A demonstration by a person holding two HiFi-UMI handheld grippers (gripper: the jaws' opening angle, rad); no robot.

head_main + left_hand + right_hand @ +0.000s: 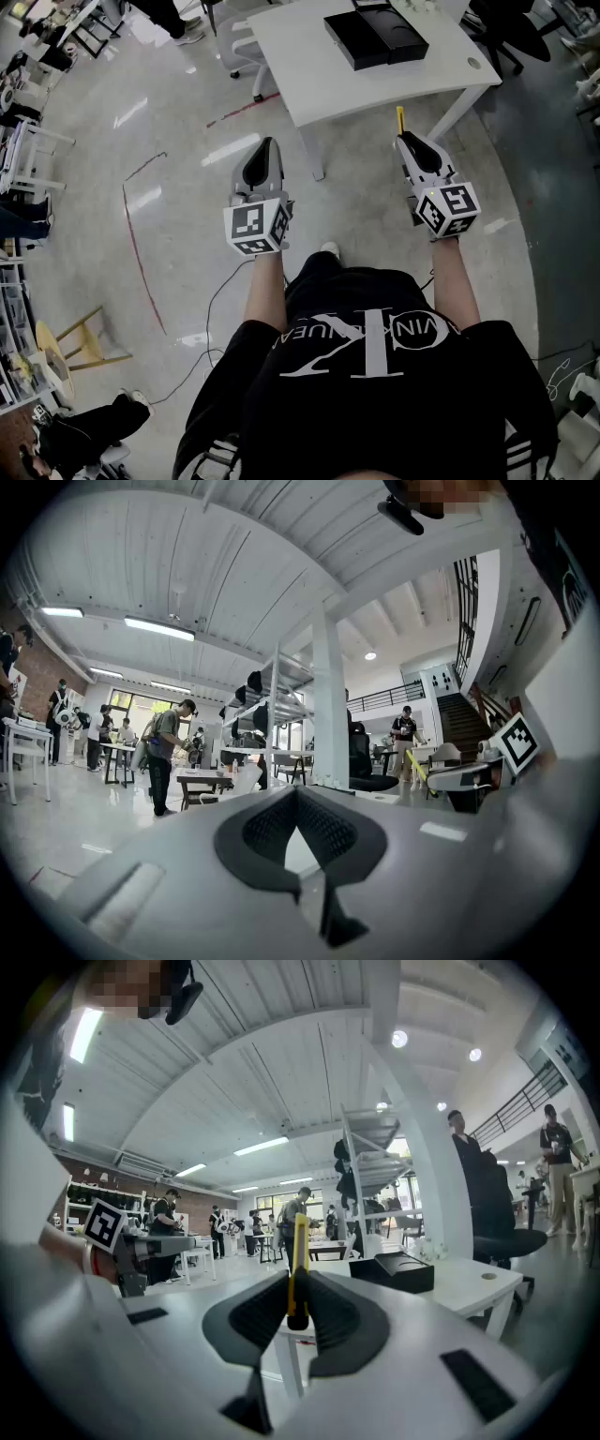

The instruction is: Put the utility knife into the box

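Note:
My right gripper is shut on a yellow utility knife that sticks out past its tips toward the white table. From the right gripper view the knife stands upright, clamped between the dark pads. An open black box lies on the table, ahead of and slightly left of that gripper; the same box shows low on the tabletop. My left gripper hangs over the floor, short of the table, shut with nothing in it.
Table legs stand between the two grippers. Chairs are at the table's far left. Red tape marks the floor on the left, and a wooden stool stands near the bottom left. People and desks fill the room beyond.

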